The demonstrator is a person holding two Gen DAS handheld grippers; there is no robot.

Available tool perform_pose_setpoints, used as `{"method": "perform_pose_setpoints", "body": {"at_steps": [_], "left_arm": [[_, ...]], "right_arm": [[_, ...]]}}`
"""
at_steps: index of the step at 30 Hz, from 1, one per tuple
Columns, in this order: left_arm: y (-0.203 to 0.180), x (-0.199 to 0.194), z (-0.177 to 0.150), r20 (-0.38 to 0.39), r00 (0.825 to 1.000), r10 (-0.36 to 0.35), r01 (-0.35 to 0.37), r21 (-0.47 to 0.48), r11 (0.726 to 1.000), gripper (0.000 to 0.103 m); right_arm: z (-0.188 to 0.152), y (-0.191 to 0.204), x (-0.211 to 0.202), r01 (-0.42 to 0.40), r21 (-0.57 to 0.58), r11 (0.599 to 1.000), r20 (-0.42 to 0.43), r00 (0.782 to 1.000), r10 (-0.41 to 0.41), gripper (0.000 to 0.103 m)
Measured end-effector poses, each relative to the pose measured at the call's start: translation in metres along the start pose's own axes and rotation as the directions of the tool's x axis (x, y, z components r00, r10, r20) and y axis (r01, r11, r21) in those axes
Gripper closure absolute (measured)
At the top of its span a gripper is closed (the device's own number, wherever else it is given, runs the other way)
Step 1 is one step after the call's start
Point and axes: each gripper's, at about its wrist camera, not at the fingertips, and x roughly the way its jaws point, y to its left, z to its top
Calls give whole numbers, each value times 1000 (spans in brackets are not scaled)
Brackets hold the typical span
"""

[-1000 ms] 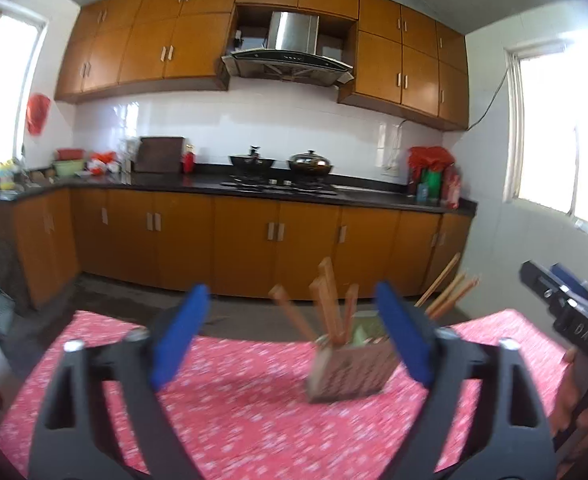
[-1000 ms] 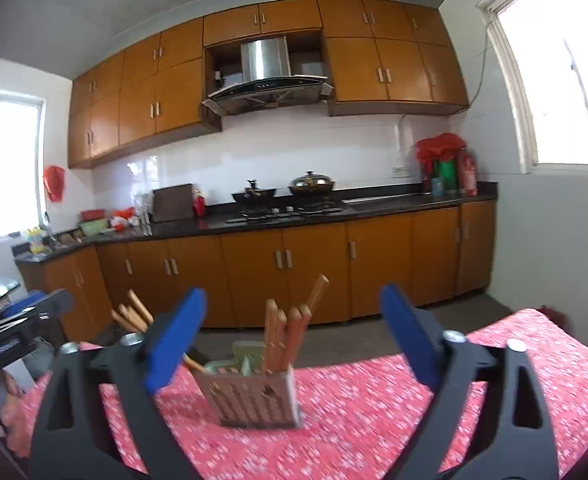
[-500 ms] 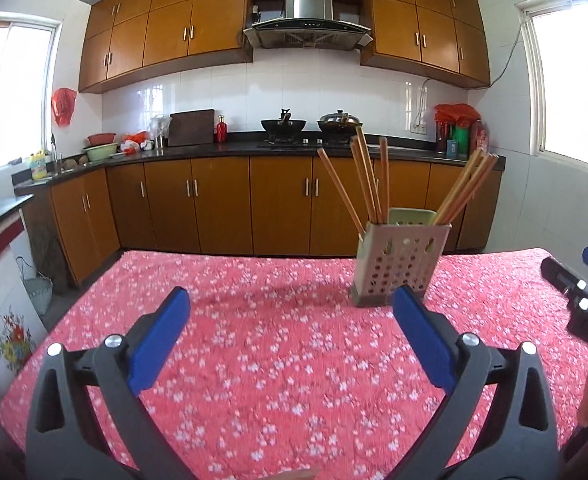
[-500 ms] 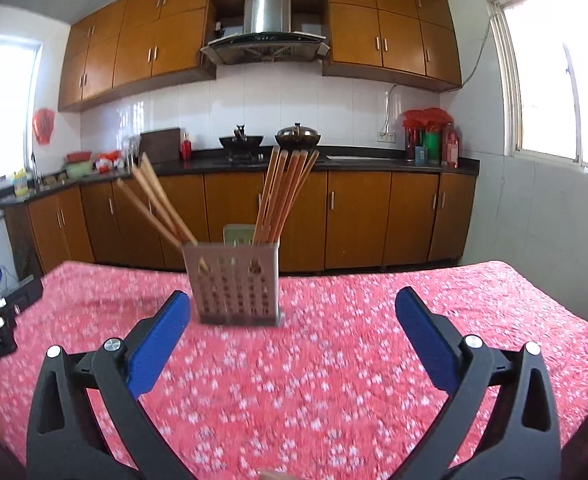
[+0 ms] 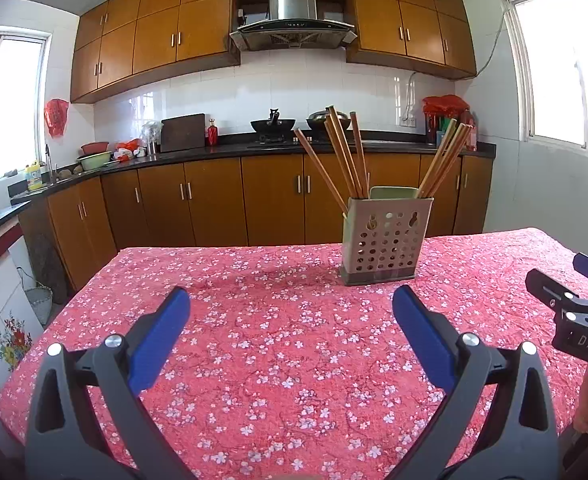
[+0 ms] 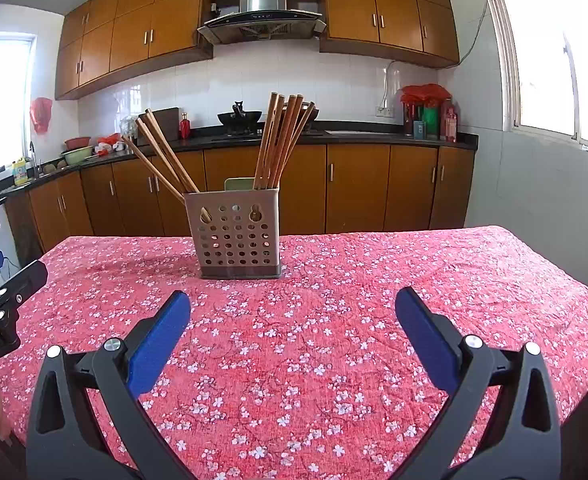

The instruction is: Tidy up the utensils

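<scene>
Both grippers, the left gripper (image 5: 291,306) and the right gripper (image 6: 293,307), hang spread wide with nothing in them, low over the red flowery tablecloth (image 6: 334,300) in front of the utensil holder (image 6: 235,234). Brown chopsticks (image 6: 279,140) stick up out of the holder in two leaning bunches, with nothing between it and the grippers. Behind the holder stand the brown kitchen cabinets (image 6: 358,188).

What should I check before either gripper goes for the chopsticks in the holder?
1. Left gripper open, nothing held: ok.
2. Right gripper open, nothing held: ok.
3. Holder upright on the tablecloth: ok.
4. Chopsticks stand in two separate bunches, tops free to grab: ok.
5. Cloth between grippers and holder bare: ok.
6. Whether the holder's compartments hold anything else: cannot tell.
</scene>
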Motion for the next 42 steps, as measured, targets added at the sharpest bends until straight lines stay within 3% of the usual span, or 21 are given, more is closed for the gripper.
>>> {"method": "perform_pose_setpoints", "body": {"at_steps": [42], "left_arm": [[-2,-4,-5,17,1000,-15,15,-3,1000,4]], "right_arm": [[0,-4,-7,-21,26,999,9,1000,21,2]]}}
